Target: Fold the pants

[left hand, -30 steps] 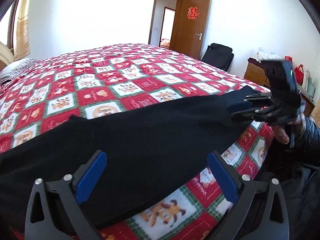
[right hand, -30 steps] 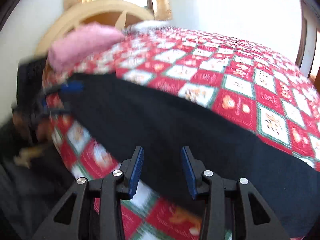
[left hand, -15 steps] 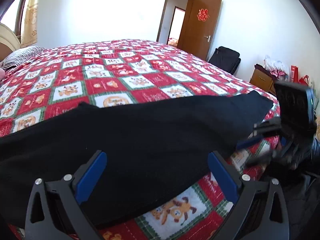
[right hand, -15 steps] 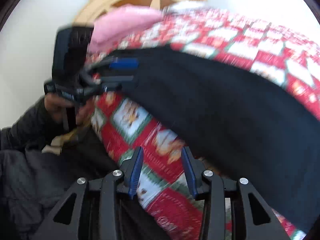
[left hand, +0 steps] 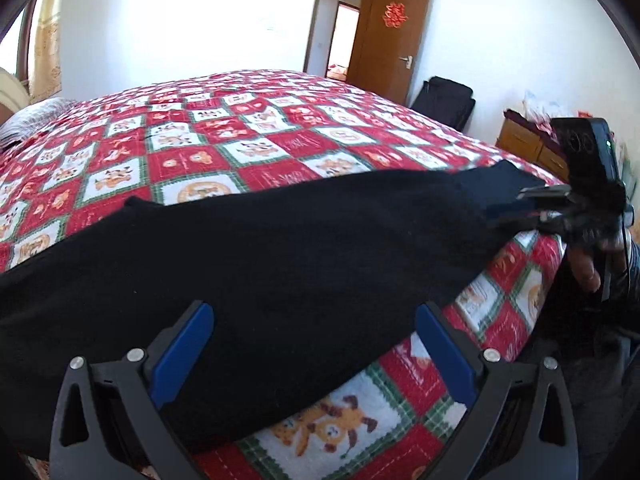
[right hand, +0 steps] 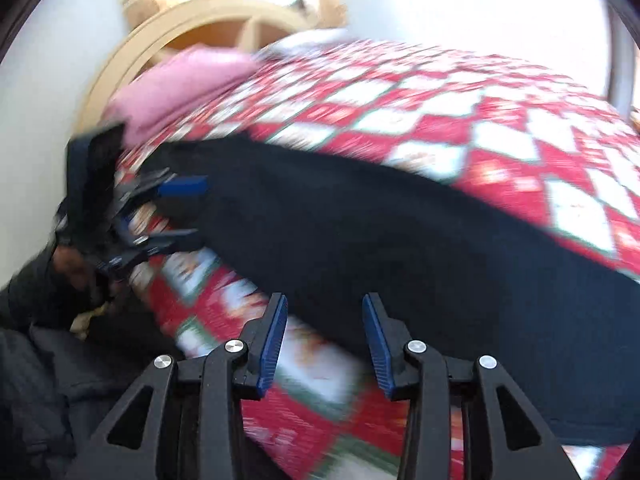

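Black pants [left hand: 280,248] across checked bedspread [left hand: 248,136], left gripper [left hand: 312,344] jaws wide, right gripper [left hand: 516,208] blurred, maybe touching hem

Home bedroom: quilted bed [left hand: 280,128], door [left hand: 394,40]

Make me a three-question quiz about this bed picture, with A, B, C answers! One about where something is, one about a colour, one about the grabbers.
1. Where do the pants lie?
A. On the floor
B. Along the near edge of the bed
C. Over the door

2. What colour are the gripper pads?
A. Blue
B. Yellow
C. Pink

3. How does the left gripper stand?
A. Shut on the pants
B. Shut on the pillow
C. Open, with nothing pinched

Answers:
1 B: the black pants stretch across the red checked blanket by its near edge.
2 A: the pads on both the left gripper and the right gripper are blue.
3 C: its jaws stand wide apart above the cloth.
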A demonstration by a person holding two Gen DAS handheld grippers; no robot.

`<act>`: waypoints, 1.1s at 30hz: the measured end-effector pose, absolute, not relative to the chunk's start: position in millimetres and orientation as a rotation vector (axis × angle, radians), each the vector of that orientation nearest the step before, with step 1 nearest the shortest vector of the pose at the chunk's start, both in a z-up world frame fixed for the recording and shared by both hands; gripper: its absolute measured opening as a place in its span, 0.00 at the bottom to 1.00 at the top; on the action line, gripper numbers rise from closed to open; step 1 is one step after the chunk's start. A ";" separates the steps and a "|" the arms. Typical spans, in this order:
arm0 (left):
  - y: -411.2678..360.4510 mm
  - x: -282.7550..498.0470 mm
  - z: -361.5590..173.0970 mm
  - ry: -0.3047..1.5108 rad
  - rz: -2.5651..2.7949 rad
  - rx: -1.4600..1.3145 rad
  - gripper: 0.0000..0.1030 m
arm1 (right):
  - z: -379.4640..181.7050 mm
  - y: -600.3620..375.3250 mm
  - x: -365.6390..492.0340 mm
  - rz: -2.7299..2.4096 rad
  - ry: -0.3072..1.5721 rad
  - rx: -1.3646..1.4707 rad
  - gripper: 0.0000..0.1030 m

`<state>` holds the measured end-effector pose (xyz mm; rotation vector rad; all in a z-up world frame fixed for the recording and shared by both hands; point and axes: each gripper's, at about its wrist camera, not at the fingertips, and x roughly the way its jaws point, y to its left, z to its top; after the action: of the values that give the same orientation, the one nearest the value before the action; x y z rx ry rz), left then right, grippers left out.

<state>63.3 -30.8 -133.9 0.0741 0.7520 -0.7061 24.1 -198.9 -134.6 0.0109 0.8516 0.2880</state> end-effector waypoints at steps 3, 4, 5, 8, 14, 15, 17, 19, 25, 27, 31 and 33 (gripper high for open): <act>-29.8 69.8 -140.5 0.769 -0.681 0.065 1.00 | -124.1 -236.7 20.3 0.163 0.836 0.049 0.40; -28.9 71.2 -143.8 0.778 -0.672 0.064 1.00 | -119.8 -259.3 15.4 0.090 0.832 0.073 0.40; -28.0 71.5 -146.2 0.780 -0.667 0.065 1.00 | -117.1 -279.9 11.2 0.019 0.827 0.092 0.41; -28.1 68.0 -147.8 0.766 -0.666 0.097 1.00 | -112.8 -331.2 -4.1 -0.182 0.811 0.100 0.43; -27.6 68.1 -143.6 0.760 -0.645 0.094 1.00 | -130.8 -384.3 -35.1 -0.312 0.840 0.132 0.43; -26.3 68.2 -141.8 0.752 -0.634 0.095 1.00 | -130.3 -383.8 -36.3 -0.312 0.843 0.114 0.43; -20.3 69.4 -136.9 0.726 -0.596 0.092 1.00 | -128.3 -379.0 -32.1 -0.328 0.854 0.080 0.43; -13.1 72.3 -134.0 0.712 -0.573 0.070 1.00 | -120.3 -371.2 -28.0 -0.341 0.842 0.060 0.44; 1.7 83.3 -139.5 0.726 -0.535 0.024 1.00 | -105.3 -352.8 -13.0 -0.360 0.771 -0.065 0.44; 1.9 84.1 -143.5 0.737 -0.528 0.028 1.00 | -105.0 -355.0 -2.0 -0.379 0.765 -0.096 0.44; -0.6 83.2 -148.2 0.740 -0.523 0.052 1.00 | -116.9 -367.2 18.7 -0.394 0.809 -0.113 0.44; -1.4 81.9 -148.6 0.738 -0.522 0.061 1.00 | -130.1 -383.5 23.7 -0.411 0.870 -0.075 0.44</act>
<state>81.9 -1.4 -148.6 0.0614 0.7385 -0.5216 23.7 -383.5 -130.1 -0.0755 0.8701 -0.4110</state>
